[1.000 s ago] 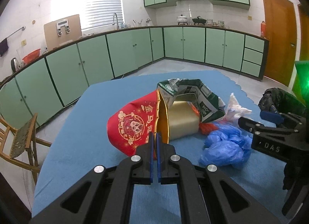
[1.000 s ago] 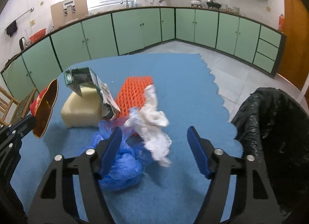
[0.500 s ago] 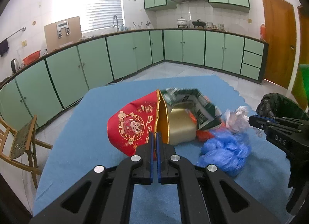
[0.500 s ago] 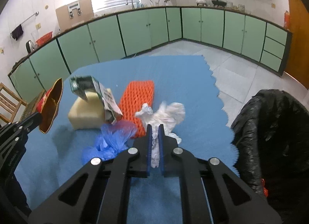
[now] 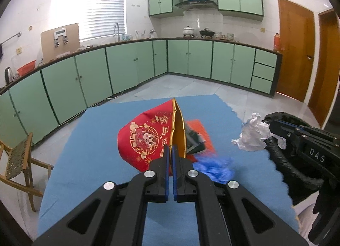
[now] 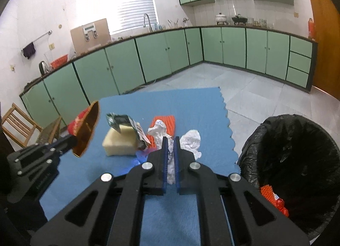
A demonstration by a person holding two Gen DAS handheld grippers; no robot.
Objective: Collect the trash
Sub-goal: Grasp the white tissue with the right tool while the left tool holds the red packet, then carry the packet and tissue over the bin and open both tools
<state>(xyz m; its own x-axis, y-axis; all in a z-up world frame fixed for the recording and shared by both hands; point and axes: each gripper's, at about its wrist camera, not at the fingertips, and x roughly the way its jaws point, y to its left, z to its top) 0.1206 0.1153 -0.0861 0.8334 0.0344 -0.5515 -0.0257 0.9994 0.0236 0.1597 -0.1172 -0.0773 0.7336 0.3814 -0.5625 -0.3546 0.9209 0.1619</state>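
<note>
My left gripper (image 5: 169, 150) is shut on the rim of a red and gold paper bowl (image 5: 146, 137) and holds it up above the blue table (image 5: 95, 139). The bowl also shows at the left of the right wrist view (image 6: 85, 127). My right gripper (image 6: 170, 142) is shut on crumpled white paper (image 6: 192, 139), lifted off the table; the paper also shows in the left wrist view (image 5: 252, 135). A black-lined trash bin (image 6: 297, 156) stands at the table's right edge with orange scraps inside.
On the table lie a yellow sponge block (image 6: 121, 142), a torn green wrapper (image 6: 127, 125), orange foam netting (image 6: 167, 122) and a blue plastic bag (image 5: 214, 167). A wooden chair (image 5: 19, 159) stands to the left. Green cabinets line the walls.
Both grippers have risen with their loads. My right gripper closed on the white paper and lifted it toward the bin side. The bowl has come up off the sponge and wrapper.
</note>
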